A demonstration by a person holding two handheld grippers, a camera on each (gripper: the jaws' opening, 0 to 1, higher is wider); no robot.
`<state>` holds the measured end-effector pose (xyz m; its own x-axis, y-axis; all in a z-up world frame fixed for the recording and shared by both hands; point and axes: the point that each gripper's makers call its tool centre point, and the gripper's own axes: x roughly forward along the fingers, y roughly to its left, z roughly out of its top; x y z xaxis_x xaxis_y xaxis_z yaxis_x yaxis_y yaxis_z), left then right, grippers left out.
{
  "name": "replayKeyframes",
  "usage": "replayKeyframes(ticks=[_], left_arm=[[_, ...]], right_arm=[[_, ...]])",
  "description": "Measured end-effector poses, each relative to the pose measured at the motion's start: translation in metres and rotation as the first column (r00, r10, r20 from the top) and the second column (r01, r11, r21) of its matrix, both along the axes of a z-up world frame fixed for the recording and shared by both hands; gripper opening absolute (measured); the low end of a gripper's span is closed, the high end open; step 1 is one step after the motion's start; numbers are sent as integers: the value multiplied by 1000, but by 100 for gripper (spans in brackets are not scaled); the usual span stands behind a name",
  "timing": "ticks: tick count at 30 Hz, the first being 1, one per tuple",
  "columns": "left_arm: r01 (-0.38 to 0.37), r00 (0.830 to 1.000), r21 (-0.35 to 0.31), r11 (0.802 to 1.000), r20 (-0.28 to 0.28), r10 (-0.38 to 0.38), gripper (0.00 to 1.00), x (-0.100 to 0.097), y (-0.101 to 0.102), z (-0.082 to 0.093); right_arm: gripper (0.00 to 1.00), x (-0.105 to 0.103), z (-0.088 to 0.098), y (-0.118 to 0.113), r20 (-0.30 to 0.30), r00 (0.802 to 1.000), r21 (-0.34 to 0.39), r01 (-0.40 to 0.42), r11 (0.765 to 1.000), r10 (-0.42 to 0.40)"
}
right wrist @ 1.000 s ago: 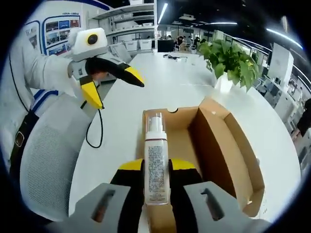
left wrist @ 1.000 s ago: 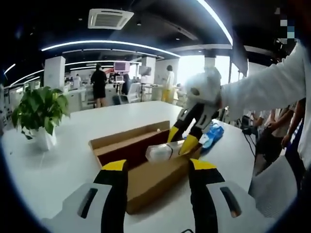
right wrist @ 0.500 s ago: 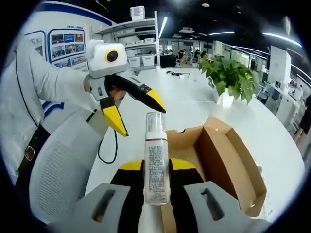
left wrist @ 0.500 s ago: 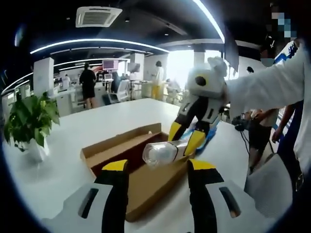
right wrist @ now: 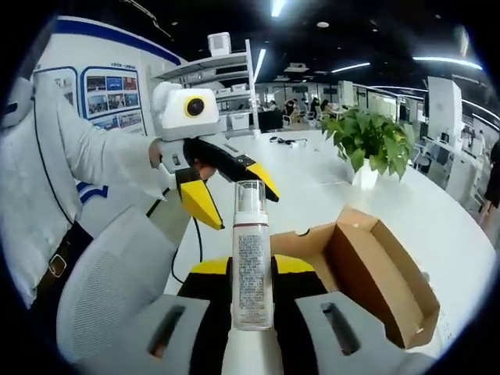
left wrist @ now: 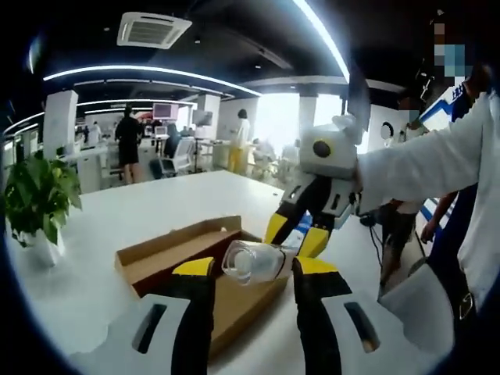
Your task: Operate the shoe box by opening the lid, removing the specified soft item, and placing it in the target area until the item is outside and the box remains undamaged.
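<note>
A white pump bottle (right wrist: 251, 269) with a clear cap and a printed label stands upright in my right gripper (right wrist: 251, 264), which is shut on its body. It is held in the air, above and in front of the open brown shoe box (right wrist: 375, 269) on the white table. In the left gripper view the bottle's clear cap (left wrist: 248, 262) points at me, just beyond my open left gripper (left wrist: 251, 271), with the right gripper (left wrist: 294, 236) behind it. The left gripper (right wrist: 234, 195) hangs open beside the bottle's cap; I cannot tell whether they touch.
The box (left wrist: 176, 250) lies open on the long white table (left wrist: 94, 226), lid flap raised. A potted plant (right wrist: 367, 137) stands at the table's far side. A grey mesh chair (right wrist: 109, 297) and a person's white sleeve (right wrist: 86, 168) are close by. People stand in the background.
My right gripper has raised the bottle higher above the box and closer to the left gripper. The left gripper has come nearer to the bottle's cap, still open.
</note>
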<state>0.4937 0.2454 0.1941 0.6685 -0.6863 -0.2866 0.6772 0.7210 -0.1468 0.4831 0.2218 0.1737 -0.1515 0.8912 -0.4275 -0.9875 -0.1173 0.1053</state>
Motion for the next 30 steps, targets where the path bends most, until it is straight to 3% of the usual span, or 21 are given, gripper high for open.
replayKeyframes(ticks=[8,13,30], left_arm=[[37,999,-8,999,3,-37,33,-3,-9,6],[57,998,-61,997,4,-57,29,-3,-13,14],[86,996,38,996,6,-87,26,5,-26,12]], right_arm=[[16,-7,2,0,-1,1000,2,-9,1000,9],[16,-10,1,-3,-5,1000,4,-21,1000,21],[16,-3,-10,-6,10,1000,-19,-19,1000,19]])
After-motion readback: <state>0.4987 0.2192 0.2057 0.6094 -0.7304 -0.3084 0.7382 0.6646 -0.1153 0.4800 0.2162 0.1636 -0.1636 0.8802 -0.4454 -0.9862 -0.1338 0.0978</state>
